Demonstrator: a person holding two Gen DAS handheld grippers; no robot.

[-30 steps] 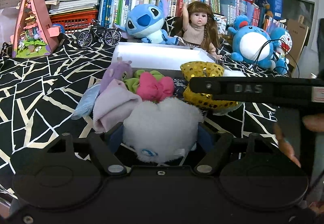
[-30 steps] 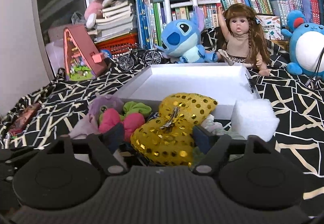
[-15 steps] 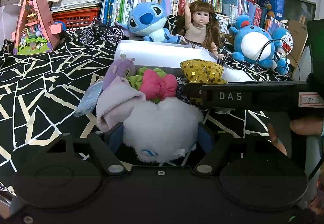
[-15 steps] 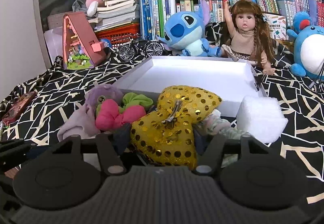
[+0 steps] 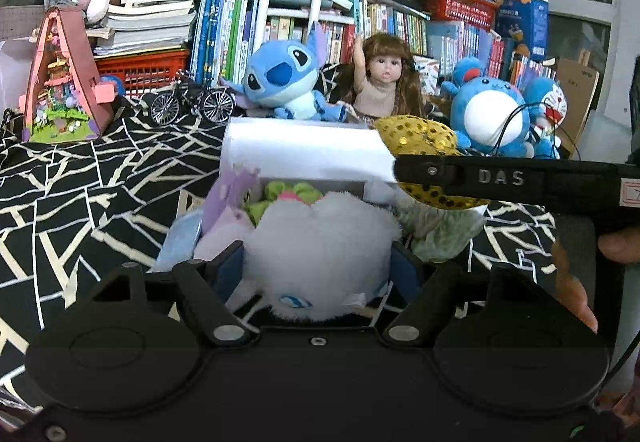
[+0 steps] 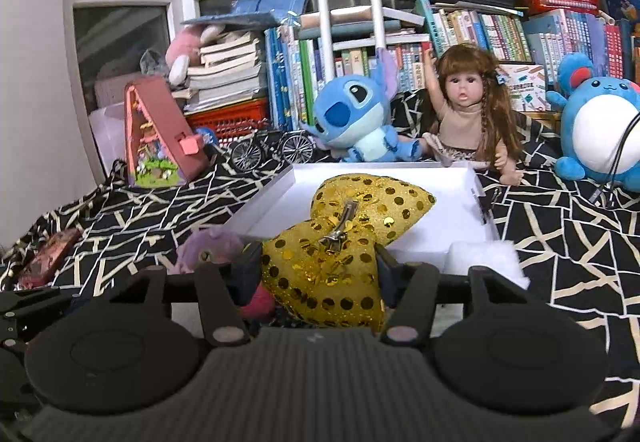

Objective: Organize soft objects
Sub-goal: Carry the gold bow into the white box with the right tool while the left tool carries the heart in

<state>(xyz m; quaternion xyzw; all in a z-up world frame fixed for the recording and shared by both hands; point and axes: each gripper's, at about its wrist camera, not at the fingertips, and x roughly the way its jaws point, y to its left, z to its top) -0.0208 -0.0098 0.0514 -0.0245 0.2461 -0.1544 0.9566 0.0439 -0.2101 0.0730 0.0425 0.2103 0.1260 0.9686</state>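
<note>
My left gripper (image 5: 316, 262) is shut on a white fluffy plush (image 5: 320, 238), its pads pressing both sides. Behind the plush lies a pile of soft things: a purple plush (image 5: 232, 194) and a green scrunchie (image 5: 276, 192). My right gripper (image 6: 320, 270) is closing on a gold sequin bow (image 6: 360, 202) and holds it raised in front of the empty white box (image 6: 460, 226). In the left wrist view the gold sequin bow (image 5: 416, 140) hangs above the pile, one of the right gripper's black fingers (image 5: 440, 172) across it.
A white foam block (image 6: 484, 262) sits by the box's near right corner. Behind the box stand a blue Stitch plush (image 6: 352, 114), a doll (image 6: 464, 110), a round blue plush (image 6: 596, 130), a toy bicycle (image 6: 272, 150) and a pink model house (image 6: 156, 134). Bookshelves fill the back.
The right gripper's jaws narrowed onto the gold bow and lifted it off the pile toward the box. The left gripper kept its hold on the white plush and stayed put.
</note>
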